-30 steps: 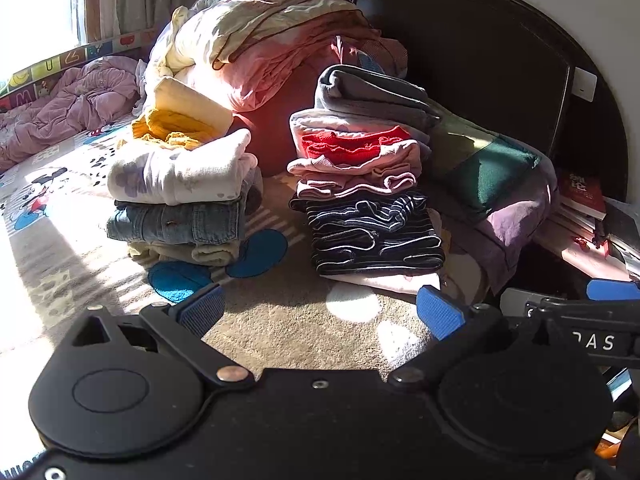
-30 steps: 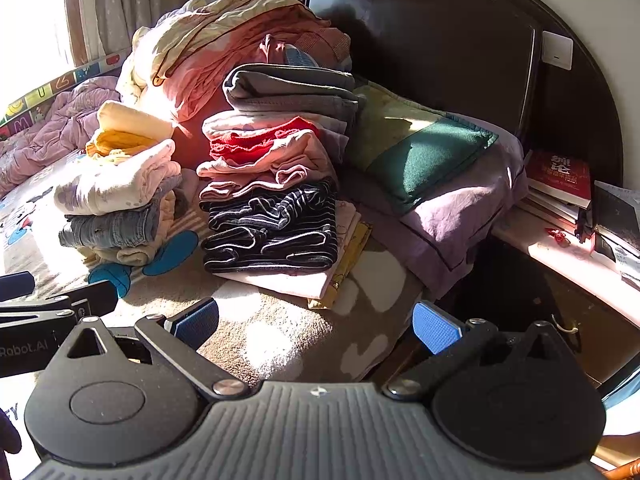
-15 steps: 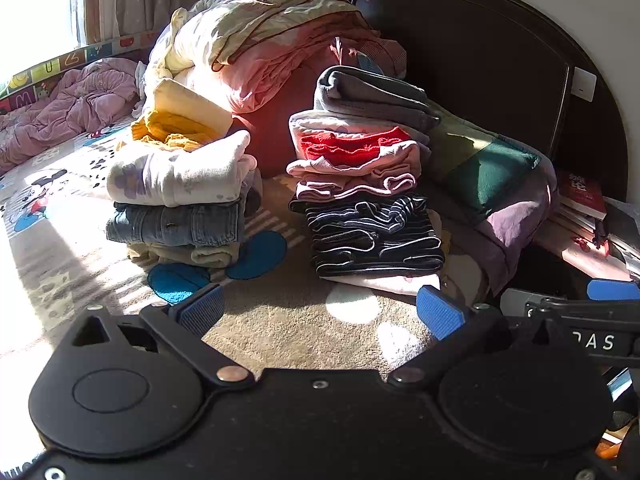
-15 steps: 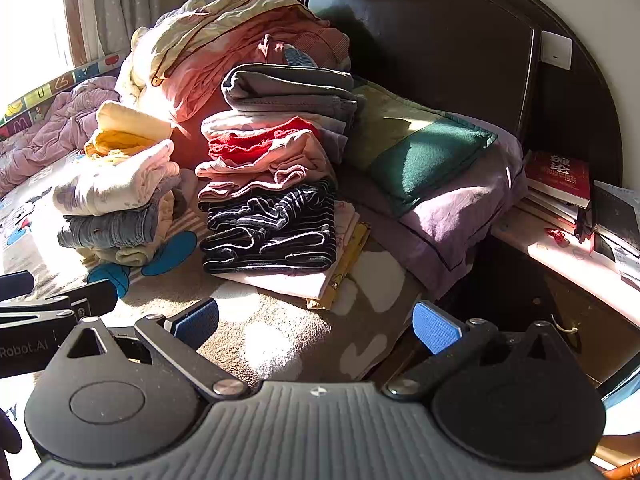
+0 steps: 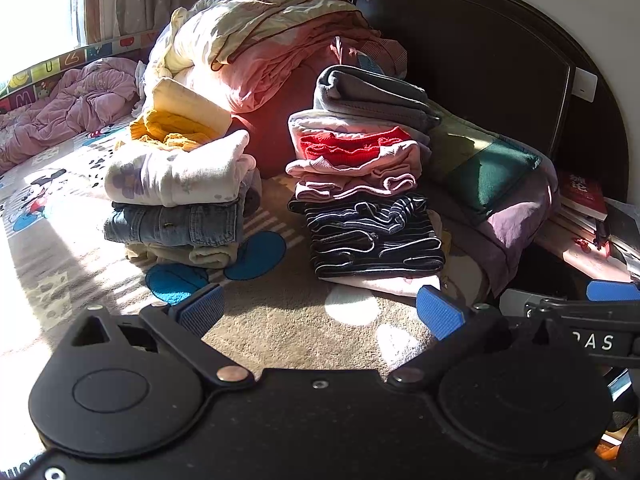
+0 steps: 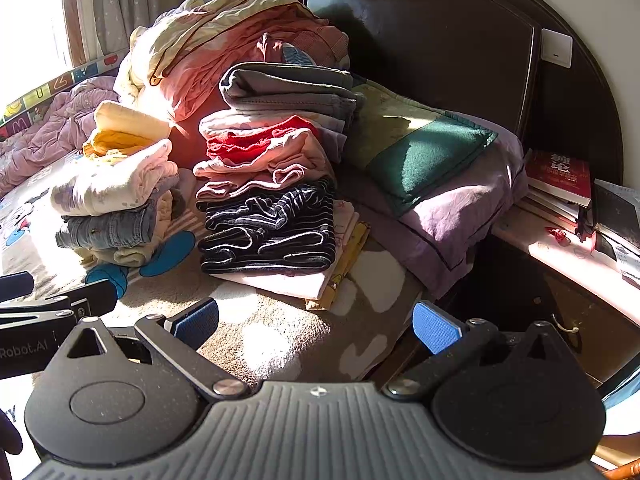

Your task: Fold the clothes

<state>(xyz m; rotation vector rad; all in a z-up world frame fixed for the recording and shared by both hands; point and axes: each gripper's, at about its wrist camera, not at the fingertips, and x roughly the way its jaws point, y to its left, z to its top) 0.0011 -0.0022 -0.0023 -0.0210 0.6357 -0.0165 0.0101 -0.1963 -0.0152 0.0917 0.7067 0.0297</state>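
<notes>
while jaws gape, striped top [image 5: 376,236] flat, long axis crosswise

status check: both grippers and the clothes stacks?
Left gripper open, empty. Right gripper open, empty. Two folded stacks on the bed: denim stack, striped stack, both untouched. Nothing between grippers and stacks.

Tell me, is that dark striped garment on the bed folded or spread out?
Folded. The striped garment lies in doubled layers with rounded edges, low in a neat stack of other folded clothes.
</notes>
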